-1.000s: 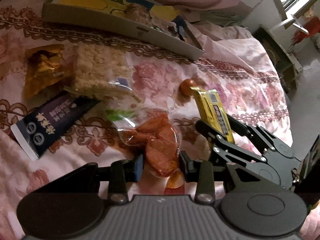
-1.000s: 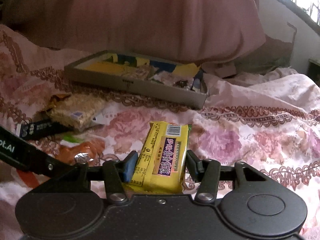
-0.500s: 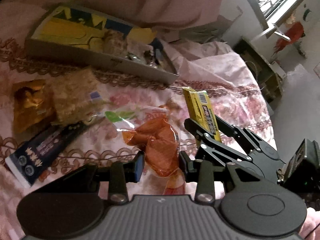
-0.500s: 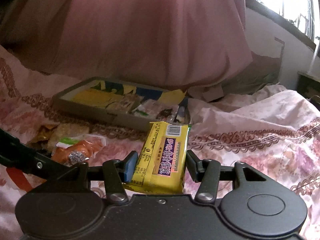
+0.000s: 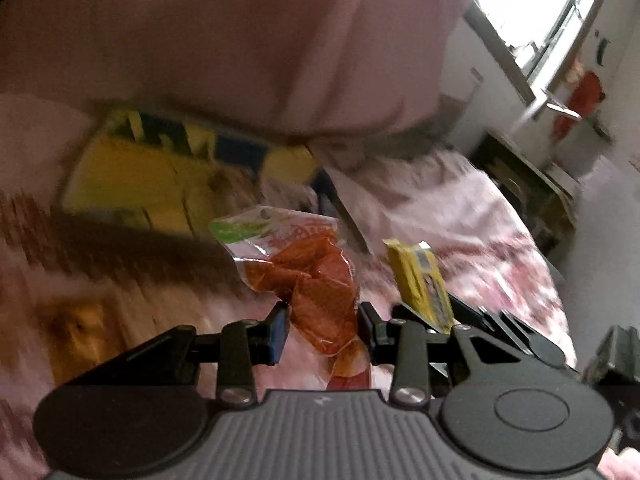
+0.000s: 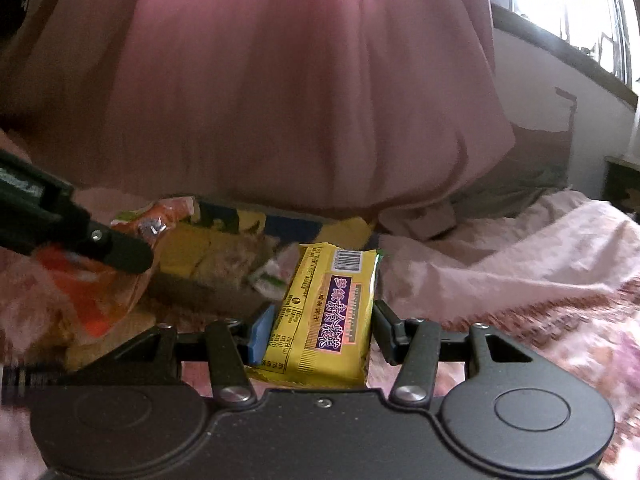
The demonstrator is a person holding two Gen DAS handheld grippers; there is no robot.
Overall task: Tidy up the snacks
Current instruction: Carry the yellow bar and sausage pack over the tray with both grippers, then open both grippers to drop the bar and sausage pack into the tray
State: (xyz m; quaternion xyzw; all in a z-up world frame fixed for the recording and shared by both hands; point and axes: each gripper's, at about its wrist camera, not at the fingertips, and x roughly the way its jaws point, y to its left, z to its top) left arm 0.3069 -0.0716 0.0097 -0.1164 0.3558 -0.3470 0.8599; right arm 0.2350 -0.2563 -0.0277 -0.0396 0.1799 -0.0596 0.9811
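My left gripper is shut on a clear bag of orange snacks and holds it in the air in front of the shallow grey box. The bag also shows in the right wrist view, at the left. My right gripper is shut on a yellow snack pack with a purple label, held upright. The same pack shows in the left wrist view, just right of the orange bag. The box lies ahead with several snacks inside.
A pink floral bedspread covers the bed. A large pink pillow rises right behind the box. More snack packs lie blurred at the lower left. A window and a low cabinet stand to the right.
Both grippers have lifted their snacks off the bedspread and moved forward toward the box, which now sits closer. The left wrist view is blurred by motion.
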